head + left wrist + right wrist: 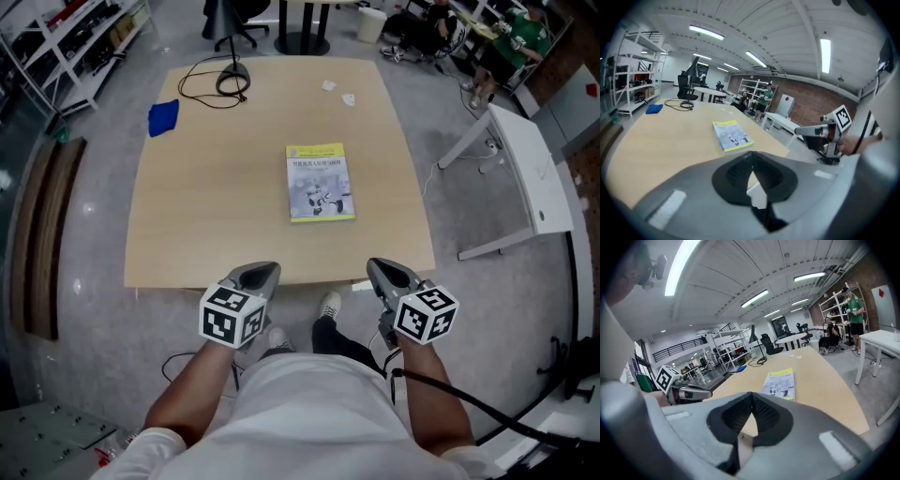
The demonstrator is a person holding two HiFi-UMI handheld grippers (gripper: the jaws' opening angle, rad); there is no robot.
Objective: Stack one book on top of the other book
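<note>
The broad, pale wooden worktop (216, 206) with rounded corners fills the middle of the head view, standing on a grey polished floor. To its right, well apart, stands a narrow white table (530, 173).

The two grey grippers, each with a marker cube, are held side by side at the near edge of the worktop, above the person's lap, and point forward over the wood. The left gripper (265, 273) has its jaws pressed together with nothing between them; in the left gripper view the black ribbed pads meet in a single seam (750, 158). The right gripper (382, 271) is likewise closed and empty, its pads meeting in the right gripper view (751, 398). Neither touches anything on the worktop.

The thin paperback book with a pale grey cover and a yellow band (320, 182) lies flat near the centre of the worktop, slightly right of the middle, well ahead of both grippers. Both gripper views show it beyond the closed jaws (732, 135) (779, 383). Only this one cover shows; whether a second book lies under it I cannot tell.

A crumpled blue cloth (163, 117) sits at the far left corner. A black coiled cable (231, 81) lies along the far edge. Two small white scraps (348, 98) lie near the far right corner.
</note>
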